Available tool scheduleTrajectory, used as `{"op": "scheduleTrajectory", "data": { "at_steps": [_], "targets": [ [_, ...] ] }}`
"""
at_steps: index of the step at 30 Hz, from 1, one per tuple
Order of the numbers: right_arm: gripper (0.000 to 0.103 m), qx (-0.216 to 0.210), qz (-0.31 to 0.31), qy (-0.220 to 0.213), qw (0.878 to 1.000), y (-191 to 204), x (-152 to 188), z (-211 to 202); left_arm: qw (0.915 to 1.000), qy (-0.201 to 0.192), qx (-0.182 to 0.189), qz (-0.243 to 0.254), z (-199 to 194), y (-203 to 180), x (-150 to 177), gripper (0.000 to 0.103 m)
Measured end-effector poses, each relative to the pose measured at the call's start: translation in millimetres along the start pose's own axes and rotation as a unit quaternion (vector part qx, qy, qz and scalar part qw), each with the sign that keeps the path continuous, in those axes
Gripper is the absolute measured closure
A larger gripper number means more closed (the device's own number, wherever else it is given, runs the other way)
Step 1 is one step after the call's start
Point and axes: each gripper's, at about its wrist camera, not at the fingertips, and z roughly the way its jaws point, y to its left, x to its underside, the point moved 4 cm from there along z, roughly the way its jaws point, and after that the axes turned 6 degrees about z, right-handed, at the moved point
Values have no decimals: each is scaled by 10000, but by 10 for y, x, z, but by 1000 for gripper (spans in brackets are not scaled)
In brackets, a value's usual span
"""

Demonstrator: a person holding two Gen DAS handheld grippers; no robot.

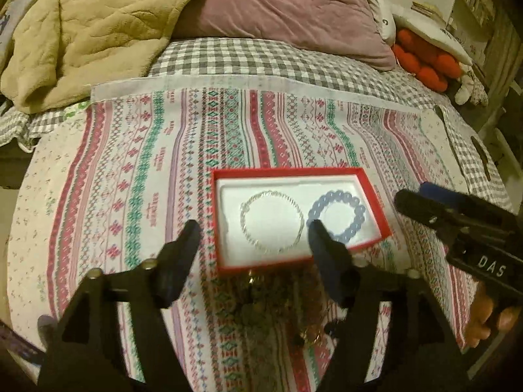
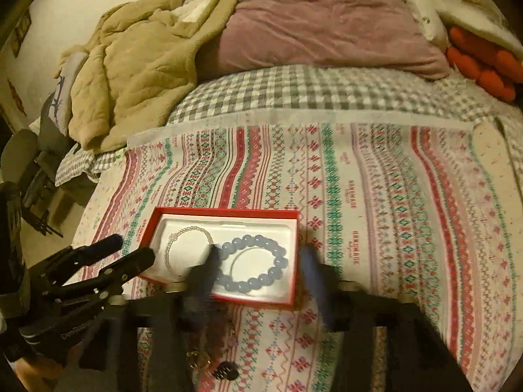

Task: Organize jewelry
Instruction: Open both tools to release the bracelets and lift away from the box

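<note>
A red box [image 1: 376, 202] with a white insert lies on the patterned cloth. Inside it, a silver chain bracelet [image 1: 271, 220] lies to the left of a blue bead bracelet [image 1: 340, 215]. My left gripper [image 1: 254, 228] hangs open over the box's near left corner, holding nothing. In the right wrist view my right gripper [image 2: 261, 253] is open too, its blurred fingers standing either side of the blue bead bracelet [image 2: 255, 266] without touching it. A tangle of dark and gold jewelry [image 1: 284, 303] lies on the cloth just in front of the box.
The patterned cloth [image 1: 147, 179] covers a bed with a checked sheet [image 1: 245, 58]. A beige blanket [image 1: 85, 32], a mauve pillow [image 1: 287, 6] and a red plush toy [image 1: 425, 62] lie at the back. A pale card [image 1: 431, 124] rests at the cloth's far right.
</note>
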Motion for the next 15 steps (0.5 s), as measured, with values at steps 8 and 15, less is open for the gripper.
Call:
{"op": "scheduleTrajectory", "data": {
  "at_steps": [8,15],
  "targets": [
    [34,194,-83,54,9998,-123,215,-199,9994,317,-144,-16,-96,24,283,20],
    [15,281,-161,104,9994,-169,420,-257,9989,365,-279,91,-154,40,473,1]
  ]
}}
